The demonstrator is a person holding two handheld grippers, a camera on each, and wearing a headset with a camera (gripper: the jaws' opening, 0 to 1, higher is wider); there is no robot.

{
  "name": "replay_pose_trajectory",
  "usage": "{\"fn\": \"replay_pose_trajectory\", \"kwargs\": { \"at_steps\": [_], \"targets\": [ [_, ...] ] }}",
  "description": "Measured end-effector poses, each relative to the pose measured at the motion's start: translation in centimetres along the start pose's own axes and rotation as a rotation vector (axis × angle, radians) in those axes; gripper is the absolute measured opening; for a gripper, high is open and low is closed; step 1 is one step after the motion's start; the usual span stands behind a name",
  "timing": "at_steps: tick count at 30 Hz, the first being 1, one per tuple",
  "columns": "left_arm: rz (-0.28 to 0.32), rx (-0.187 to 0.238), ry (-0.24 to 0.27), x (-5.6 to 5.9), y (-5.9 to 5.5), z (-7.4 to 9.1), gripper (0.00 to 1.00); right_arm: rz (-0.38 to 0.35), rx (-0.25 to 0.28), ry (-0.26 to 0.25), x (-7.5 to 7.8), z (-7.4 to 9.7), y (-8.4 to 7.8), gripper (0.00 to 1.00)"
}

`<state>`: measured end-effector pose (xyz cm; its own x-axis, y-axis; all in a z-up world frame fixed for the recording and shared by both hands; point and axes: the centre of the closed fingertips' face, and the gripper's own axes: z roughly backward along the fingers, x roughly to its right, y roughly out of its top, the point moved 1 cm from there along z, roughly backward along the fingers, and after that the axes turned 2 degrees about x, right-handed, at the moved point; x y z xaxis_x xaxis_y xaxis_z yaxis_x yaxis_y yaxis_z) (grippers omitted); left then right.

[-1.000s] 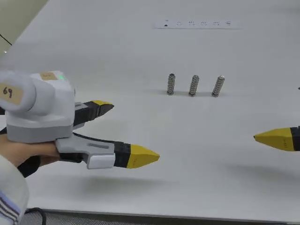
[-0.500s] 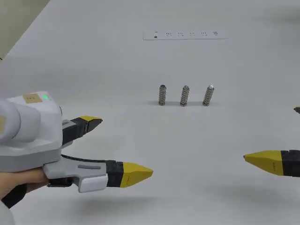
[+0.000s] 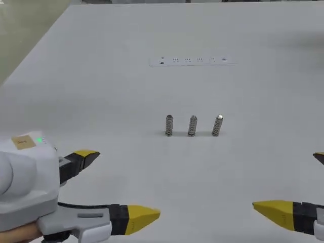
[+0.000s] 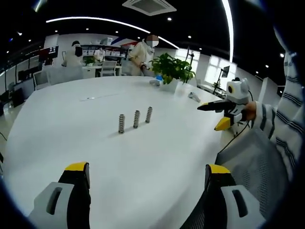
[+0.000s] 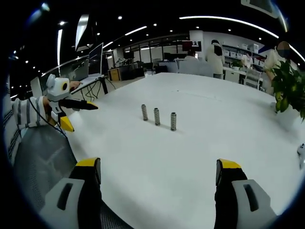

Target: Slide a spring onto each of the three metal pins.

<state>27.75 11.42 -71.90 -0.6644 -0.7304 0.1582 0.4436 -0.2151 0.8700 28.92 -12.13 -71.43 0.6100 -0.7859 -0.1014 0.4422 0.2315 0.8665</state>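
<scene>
Yellow-tipped left claw [image 3: 126, 184] and right claw [image 3: 287, 180] spread wide, empty, level, well apart from spring-covered pins [image 3: 192, 125].

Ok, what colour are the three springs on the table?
Silvery grey metal; the springs show best in the head view.

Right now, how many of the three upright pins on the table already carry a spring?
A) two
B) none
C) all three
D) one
C: in the head view the left pin, the middle pin and the right pin are each ringed by spring coils along their height.
</scene>
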Motion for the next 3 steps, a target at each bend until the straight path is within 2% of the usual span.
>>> {"fn": "replay_pose_trajectory", "kwargs": {
  "at_steps": [3],
  "targets": [
    [-0.016, -0.003, 0.035, -0.32, 0.16, 0.10, 0.98, 0.002, 0.003, -0.002, -0.19, -0.09, 0.23, 0.99]
  ]
}}
